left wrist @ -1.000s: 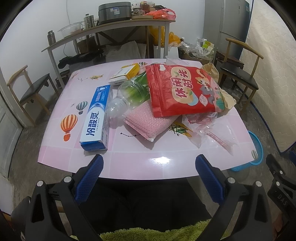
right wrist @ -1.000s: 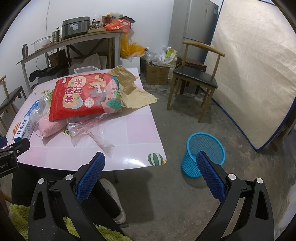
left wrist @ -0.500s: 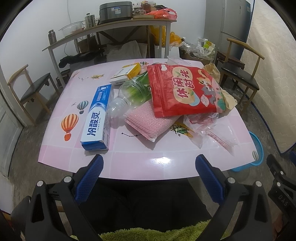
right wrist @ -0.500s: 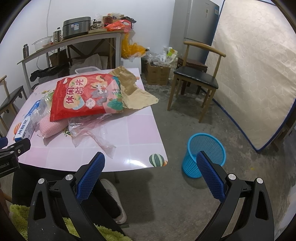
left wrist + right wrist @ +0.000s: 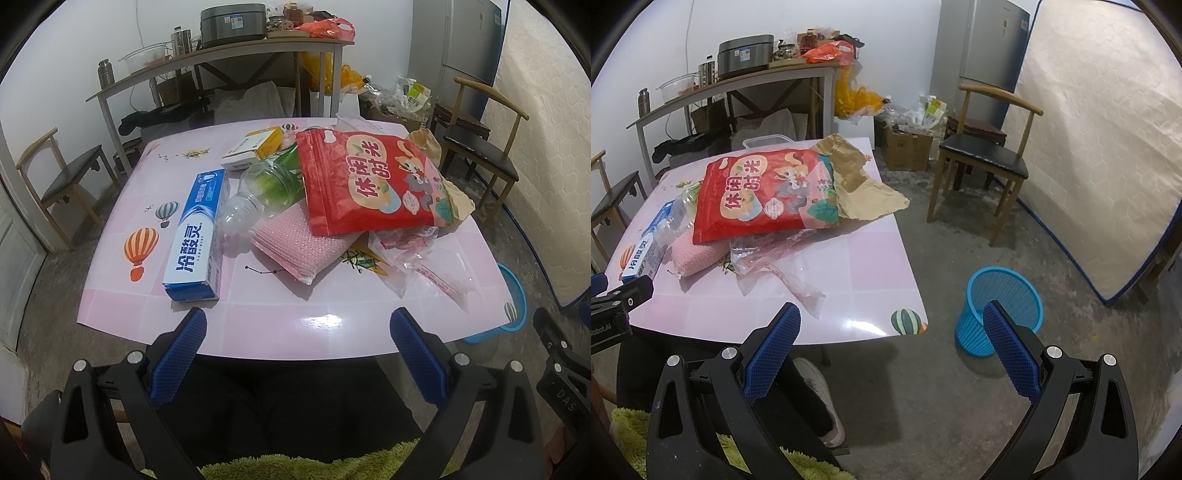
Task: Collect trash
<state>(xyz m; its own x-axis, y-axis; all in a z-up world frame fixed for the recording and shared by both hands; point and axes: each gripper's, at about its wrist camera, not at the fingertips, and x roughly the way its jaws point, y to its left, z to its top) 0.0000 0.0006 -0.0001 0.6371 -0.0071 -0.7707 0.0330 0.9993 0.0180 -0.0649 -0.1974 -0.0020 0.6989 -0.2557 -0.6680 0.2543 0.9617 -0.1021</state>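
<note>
Trash lies heaped on the pink table point(image 5: 122, 295): a red snack bag point(image 5: 369, 184), a blue toothpaste box point(image 5: 197, 236), a clear plastic bottle point(image 5: 255, 195), a pink cloth point(image 5: 299, 247), clear wrappers point(image 5: 424, 262), brown paper point(image 5: 857, 184) and a yellow-white box point(image 5: 255, 147). A blue mesh bin point(image 5: 1001, 306) stands on the floor right of the table. My left gripper point(image 5: 295, 354) hangs open before the table's near edge. My right gripper point(image 5: 892, 354) is open too, above the floor between the table corner and the bin. Neither holds anything.
Wooden chairs stand to the left point(image 5: 62, 177) and right point(image 5: 982, 162) of the table. A mattress point(image 5: 1100, 147) leans against the right wall. Behind is a cluttered side table point(image 5: 221, 55). A person's dark-clothed legs point(image 5: 295, 406) are under the table's near edge.
Both views have crept slightly nearer the table; nothing on it has moved and both grippers stay open.
</note>
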